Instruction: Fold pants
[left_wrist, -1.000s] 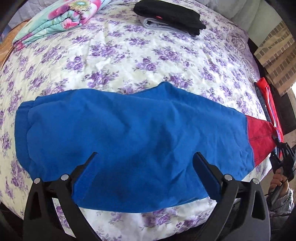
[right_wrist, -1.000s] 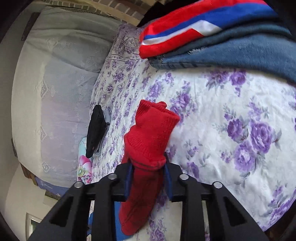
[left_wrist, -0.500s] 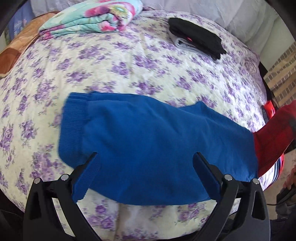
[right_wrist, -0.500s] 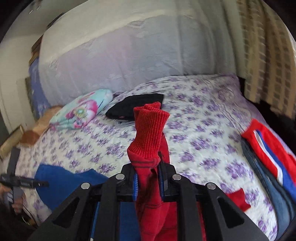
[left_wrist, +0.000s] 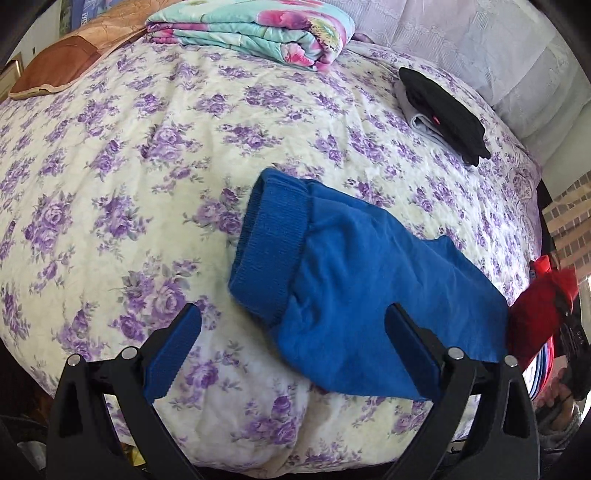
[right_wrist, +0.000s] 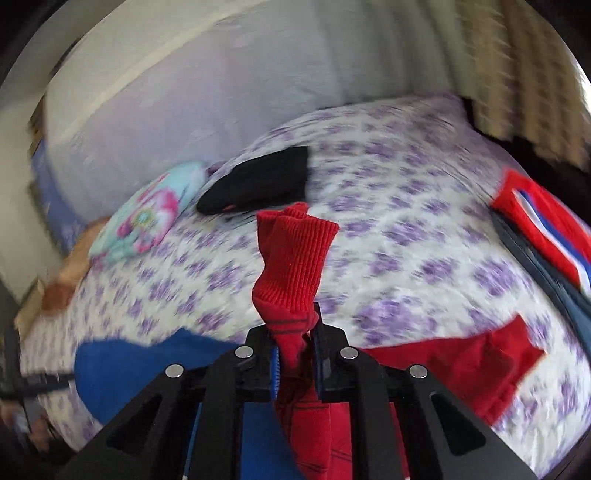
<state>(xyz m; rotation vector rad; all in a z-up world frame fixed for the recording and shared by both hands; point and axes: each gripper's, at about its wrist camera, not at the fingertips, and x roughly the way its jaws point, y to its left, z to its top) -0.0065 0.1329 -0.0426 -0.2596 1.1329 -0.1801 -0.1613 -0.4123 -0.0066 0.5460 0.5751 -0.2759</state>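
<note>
While right tongs (right_wrist: 295, 354) clamp 1 red cuff (right_wrist: 295, 254) of 1 pants (left_wrist: 362, 291), left tongs (left_wrist: 291, 343) gape.

You're facing a bed (left_wrist: 192, 122) wearing purple-flowered sheets, pale headboard (right_wrist: 207, 92) at twelve o'clock, brick wall (left_wrist: 569, 229) showing at three.

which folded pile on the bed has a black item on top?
The small stack by the pale headboard: black garment over a grey one. The floral blanket is teal and pink; the pile at the bed's edge is red, white, blue.

Right tongs (right_wrist: 295, 354) clamped on red cuff (right_wrist: 295, 258), pants (right_wrist: 147, 369) on floral bedspread (right_wrist: 406, 240)
</note>
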